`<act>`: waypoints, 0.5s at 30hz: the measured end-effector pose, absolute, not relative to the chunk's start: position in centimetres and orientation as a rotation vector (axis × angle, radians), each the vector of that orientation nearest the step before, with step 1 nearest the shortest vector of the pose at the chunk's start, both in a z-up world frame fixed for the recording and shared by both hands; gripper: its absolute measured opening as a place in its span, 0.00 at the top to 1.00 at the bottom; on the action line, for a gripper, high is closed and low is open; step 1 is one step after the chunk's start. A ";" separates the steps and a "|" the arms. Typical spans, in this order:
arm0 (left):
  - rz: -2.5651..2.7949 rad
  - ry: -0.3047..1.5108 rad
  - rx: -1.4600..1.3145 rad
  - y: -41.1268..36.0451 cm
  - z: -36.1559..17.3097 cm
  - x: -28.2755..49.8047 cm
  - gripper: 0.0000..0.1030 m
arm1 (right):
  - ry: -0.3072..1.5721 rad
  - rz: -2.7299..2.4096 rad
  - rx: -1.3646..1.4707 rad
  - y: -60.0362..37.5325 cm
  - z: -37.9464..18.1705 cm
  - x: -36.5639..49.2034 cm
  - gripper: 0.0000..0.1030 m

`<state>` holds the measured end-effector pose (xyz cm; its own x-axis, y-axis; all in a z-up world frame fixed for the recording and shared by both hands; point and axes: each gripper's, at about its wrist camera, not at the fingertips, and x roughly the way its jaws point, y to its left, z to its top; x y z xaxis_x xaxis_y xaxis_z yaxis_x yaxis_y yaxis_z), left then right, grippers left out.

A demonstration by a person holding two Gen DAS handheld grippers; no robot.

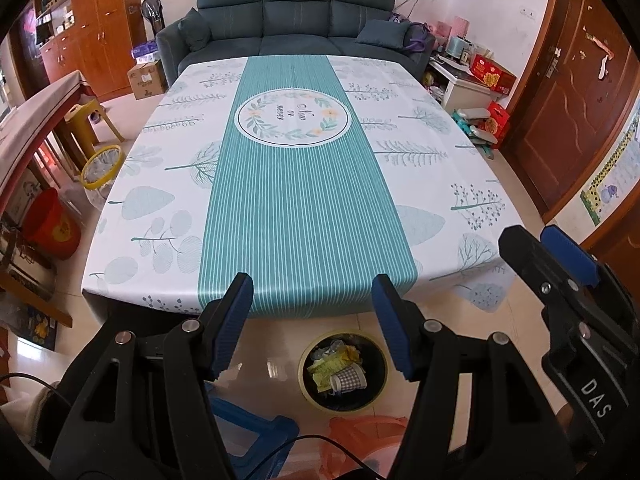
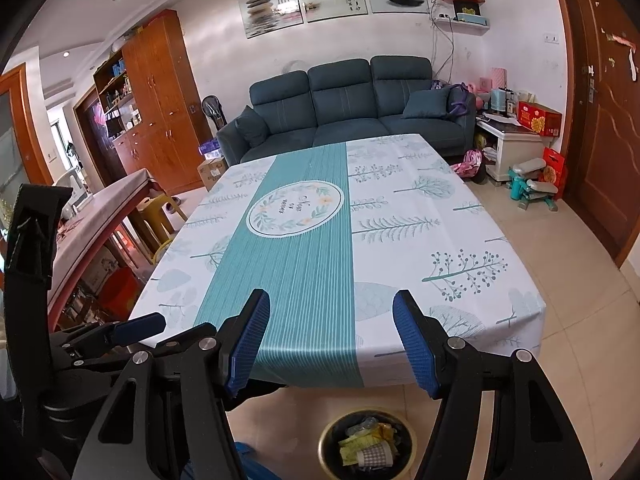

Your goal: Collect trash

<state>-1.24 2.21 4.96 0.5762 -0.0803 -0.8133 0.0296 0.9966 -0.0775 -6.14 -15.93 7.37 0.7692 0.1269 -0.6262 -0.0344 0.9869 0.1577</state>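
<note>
- Left wrist view: the trash bin [image 1: 345, 370] is seen on the floor just past the near edge of the bench [image 1: 132, 184], between the tips of the left hand-held gripper [image 1: 312, 324].
- The trash [image 1: 338, 368] is already in there: a checked paper cup on its side, yellowish crumpled wrappers and what looks like clear plastic film. Light, crinkly stuff, easily squashed.
- No loose trash can be made out on the bench top in either view, so the collecting is probably done or nearly so. If anything is left, it's best looked for on the floor around the bench before a reach is committed.
- The left hand-held gripper is held fairly wide with nothing between its ribbed blue pads. The right hand-held gripper [image 2: 332, 340] is likewise spread and empty over the near edge.
- For thin wrappers, a low approach and a pinch on a raised fold would be advised, since flat film tends to slip off rubber pads.
- The bin is round and dark inside with a pale yellowish rim, and it's quite small, so a drop should be made from right above it.
- The bench is covered by a smooth, glossy cloth [image 2: 304, 264]: teal striped runner, white sides with leaf and tree prints, a round wreath medallion.
- Shiny pale floor tiles [image 2: 580, 280] all around. A dark blue-grey fabric sofa [image 2: 348, 112] stands beyond the far end.
</note>
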 end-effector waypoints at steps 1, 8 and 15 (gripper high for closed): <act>-0.064 0.955 -0.056 2.2 4.9 -1.3 0.43 | 0.688 0.090 0.140 -15.9 7.3 -6.2 0.37; -0.061 0.949 -0.057 2.1 4.8 -1.3 0.43 | 0.694 0.088 0.130 -15.8 7.2 -6.2 0.37; -0.058 0.952 -0.056 2.1 4.8 -1.4 0.43 | 0.697 0.095 0.124 -15.7 7.1 -5.9 0.37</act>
<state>-1.43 2.11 4.78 0.5791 -0.0743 -0.8119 0.0249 0.9970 -0.0735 -5.92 -15.75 7.07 0.7631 0.1285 -0.6334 -0.0460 0.9883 0.1451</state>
